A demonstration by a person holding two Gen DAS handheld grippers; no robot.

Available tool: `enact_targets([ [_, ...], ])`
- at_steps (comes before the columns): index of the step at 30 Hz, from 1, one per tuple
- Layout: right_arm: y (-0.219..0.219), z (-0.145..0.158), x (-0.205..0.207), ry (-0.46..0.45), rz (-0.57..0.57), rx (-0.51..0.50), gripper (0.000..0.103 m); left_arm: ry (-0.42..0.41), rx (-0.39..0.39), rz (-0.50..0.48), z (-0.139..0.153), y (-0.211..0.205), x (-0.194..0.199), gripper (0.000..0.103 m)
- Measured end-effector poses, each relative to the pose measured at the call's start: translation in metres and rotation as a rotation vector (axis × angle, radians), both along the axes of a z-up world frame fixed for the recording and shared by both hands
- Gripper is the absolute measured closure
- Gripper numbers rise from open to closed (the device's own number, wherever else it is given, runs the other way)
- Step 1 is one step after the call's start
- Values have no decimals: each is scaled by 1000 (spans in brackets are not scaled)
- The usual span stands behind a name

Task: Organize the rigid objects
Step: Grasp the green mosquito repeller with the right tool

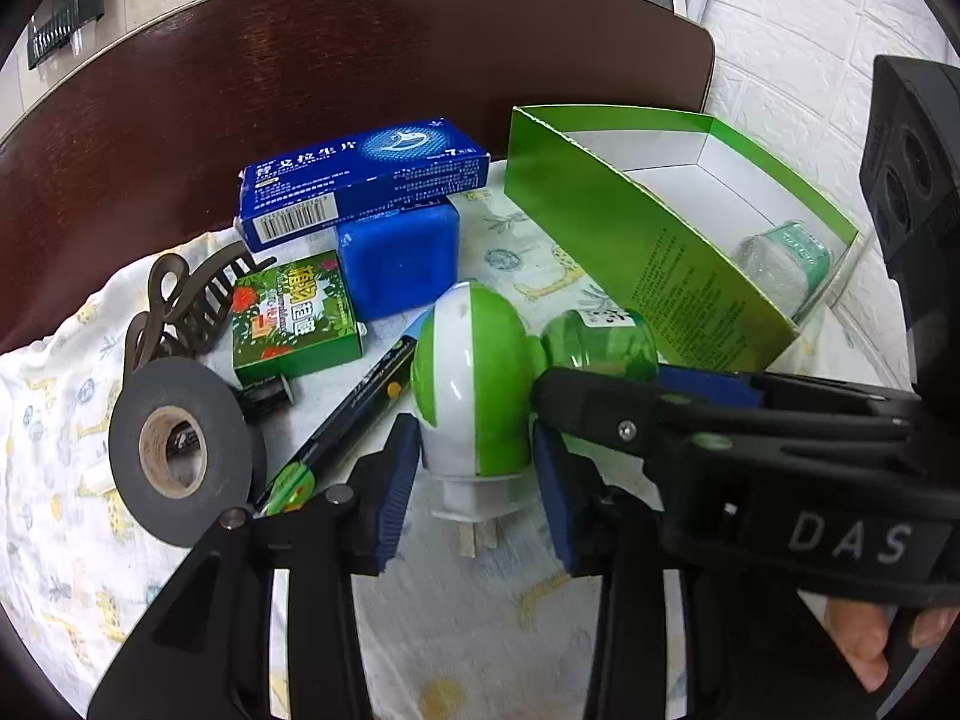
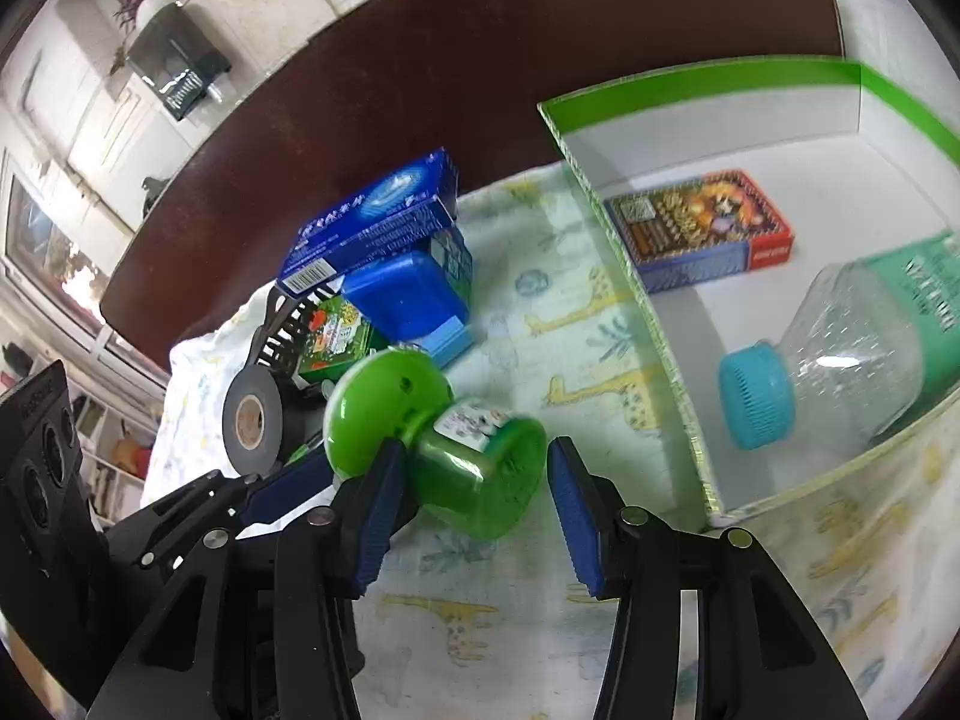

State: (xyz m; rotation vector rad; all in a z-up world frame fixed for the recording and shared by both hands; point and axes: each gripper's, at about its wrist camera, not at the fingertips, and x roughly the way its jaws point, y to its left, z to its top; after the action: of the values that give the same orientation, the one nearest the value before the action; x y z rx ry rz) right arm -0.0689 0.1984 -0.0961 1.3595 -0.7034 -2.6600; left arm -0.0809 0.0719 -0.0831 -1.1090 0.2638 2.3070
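Gathering loose items into the green-edged box [image 1: 630, 252] appears to be the step in hand, and the green-and-white plug-in vaporizer [image 1: 474, 384] with its green bottle [image 2: 480, 468] is the thing being dealt with. It lies on its side on the cloth, just beside the box's near wall. The left tongs [image 1: 474, 462] are seen clenched on the vaporizer's white body, both blue pads against it. The right tongs [image 2: 474, 504] are placed around the bottle end; the left pad touches it, while the right pad stands clear, so the bottle is judged not gripped by them.

Already inside the box are a clear bottle with a teal cap [image 2: 840, 354] and a red-and-blue card box [image 2: 702, 228]. Next, it is judged that the vaporizer must be lifted over the low wall and laid in the free floor space without the wall being knocked.

The bench [image 1: 300, 60] is dark brown and partly covered by a pale cloth with giraffe print [image 1: 540, 588]. A blue carton [image 1: 366, 180], a tape roll [image 1: 174, 450] and a pen [image 1: 354, 414] remain outside. White brick-pattern wall is seen behind.
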Motion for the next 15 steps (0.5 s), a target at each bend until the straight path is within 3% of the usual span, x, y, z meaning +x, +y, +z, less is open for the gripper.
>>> enact_targets([
  [2, 1, -3, -2, 0, -3, -26, 52, -1, -4, 1, 1, 1, 0, 67],
  [15, -11, 23, 12, 84, 72, 53, 58, 85, 17, 4, 34, -13, 33, 64],
])
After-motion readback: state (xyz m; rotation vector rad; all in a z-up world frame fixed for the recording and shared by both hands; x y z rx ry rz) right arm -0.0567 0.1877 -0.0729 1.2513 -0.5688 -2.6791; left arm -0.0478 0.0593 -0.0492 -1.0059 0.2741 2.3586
